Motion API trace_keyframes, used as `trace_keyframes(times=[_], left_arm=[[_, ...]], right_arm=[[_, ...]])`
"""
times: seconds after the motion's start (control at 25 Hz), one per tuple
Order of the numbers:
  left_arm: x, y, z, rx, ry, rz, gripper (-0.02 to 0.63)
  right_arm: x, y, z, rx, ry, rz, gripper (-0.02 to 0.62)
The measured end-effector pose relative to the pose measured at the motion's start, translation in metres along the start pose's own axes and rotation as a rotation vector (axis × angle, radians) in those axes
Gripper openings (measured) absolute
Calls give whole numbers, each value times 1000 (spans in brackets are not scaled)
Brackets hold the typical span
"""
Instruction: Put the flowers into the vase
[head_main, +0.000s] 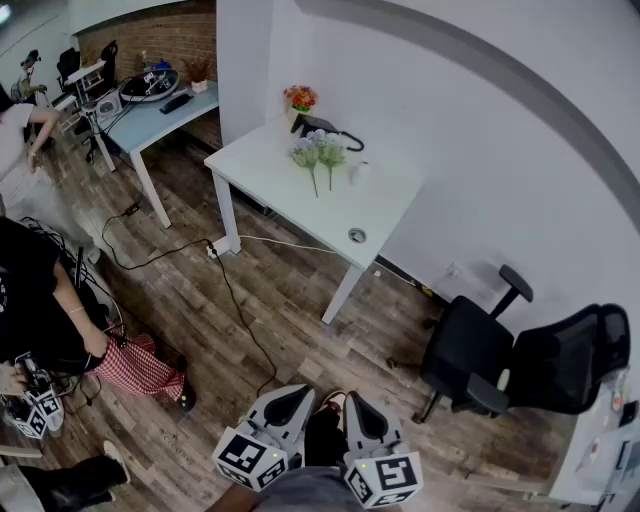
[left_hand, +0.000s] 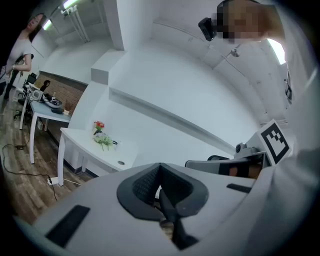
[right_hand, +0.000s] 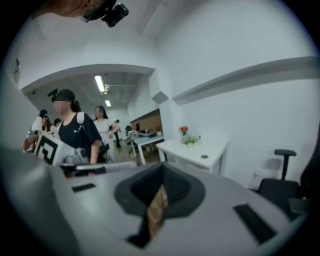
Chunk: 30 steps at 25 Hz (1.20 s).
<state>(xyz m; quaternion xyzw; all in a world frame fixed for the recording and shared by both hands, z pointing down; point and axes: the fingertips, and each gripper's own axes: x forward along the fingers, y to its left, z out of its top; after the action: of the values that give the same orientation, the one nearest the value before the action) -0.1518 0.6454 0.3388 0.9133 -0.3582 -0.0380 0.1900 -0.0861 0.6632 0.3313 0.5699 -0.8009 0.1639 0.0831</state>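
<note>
A white table (head_main: 300, 205) stands far off across the wooden floor. On it lie pale blue and green flowers (head_main: 318, 152), and red and orange flowers (head_main: 300, 98) stand upright behind them. A small pale vessel (head_main: 357, 172) stands just right of the lying flowers; it is too small to make out. The flowers (left_hand: 102, 140) also show small in the left gripper view, and the flowers (right_hand: 189, 139) in the right gripper view. My left gripper (head_main: 297, 392) and right gripper (head_main: 352, 400) are at the bottom edge, far from the table, both shut with nothing held.
A black office chair (head_main: 500, 360) stands right of the table. A blue-grey desk (head_main: 165, 115) with gear is at the back left. A black cable (head_main: 240, 310) runs over the floor. A person in black (head_main: 40, 300) sits at left by a red checked bag (head_main: 140, 365).
</note>
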Motion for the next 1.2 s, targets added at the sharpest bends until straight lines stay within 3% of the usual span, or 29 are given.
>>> trace_keyframes(times=[0.36, 0.6, 0.8, 1.2], left_arm=[[52, 29, 10, 4, 23, 67, 23], [103, 41, 29, 15, 0, 86, 23], [143, 54, 34, 4, 29, 132, 23], [211, 50, 35, 40, 34, 155, 23]], right_arm=[[41, -33, 17, 0, -4, 38, 21], [76, -73, 39, 43, -4, 51, 23], [101, -106, 57, 48, -19, 72, 23], [133, -155, 71, 20, -12, 171, 23]])
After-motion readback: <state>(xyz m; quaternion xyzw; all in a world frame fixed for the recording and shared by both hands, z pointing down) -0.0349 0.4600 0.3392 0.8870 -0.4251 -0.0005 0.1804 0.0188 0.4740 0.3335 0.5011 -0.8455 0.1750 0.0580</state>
